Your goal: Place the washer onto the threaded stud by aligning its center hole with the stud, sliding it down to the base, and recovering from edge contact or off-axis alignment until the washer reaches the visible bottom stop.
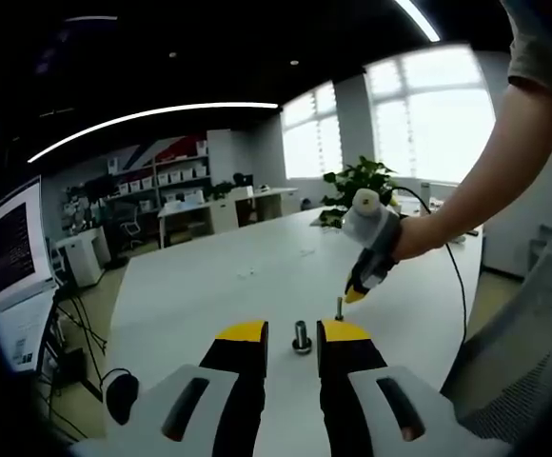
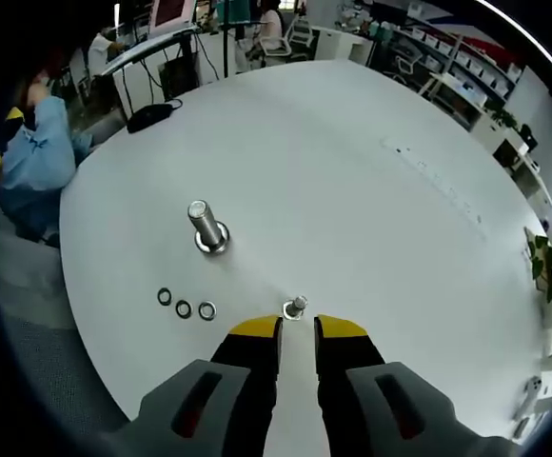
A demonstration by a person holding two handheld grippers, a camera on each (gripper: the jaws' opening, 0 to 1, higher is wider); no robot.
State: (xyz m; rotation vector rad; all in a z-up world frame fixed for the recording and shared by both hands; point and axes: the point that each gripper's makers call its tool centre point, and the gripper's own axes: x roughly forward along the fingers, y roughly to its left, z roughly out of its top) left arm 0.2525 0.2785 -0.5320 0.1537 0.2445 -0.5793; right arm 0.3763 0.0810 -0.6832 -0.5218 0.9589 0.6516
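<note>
On the white table (image 2: pixel 371 190), just past my right gripper (image 2: pixel 296 327), stands a small threaded stud (image 2: pixel 296 305) with what looks like a washer (image 2: pixel 287 312) around its foot; my right jaws sit nearly closed with only a thin gap, and I cannot tell whether anything is pinched between them. Further off on my left in the right gripper view stands a bigger bolt (image 2: pixel 205 225) upright on its own wide base, and three loose washers (image 2: pixel 184 307) lie in a short row between it and me, apart from both. My left gripper (image 1: pixel 292 331) hovers with its jaws open and empty, the bigger bolt (image 1: pixel 302 336) standing in the gap between them without touching, and from there I can see my right gripper (image 1: pixel 366 249) tipped down over the small stud (image 1: pixel 339 307). If a washer is being seated, I judge the trick is to keep it level, centre the hole over the stud tip, lower straight along the stud's axis, and back off and re-centre if an edge catches on the threads, then check it lies flat at the base. No tray, bin or dish is in sight; the washers lie straight on the table
</note>
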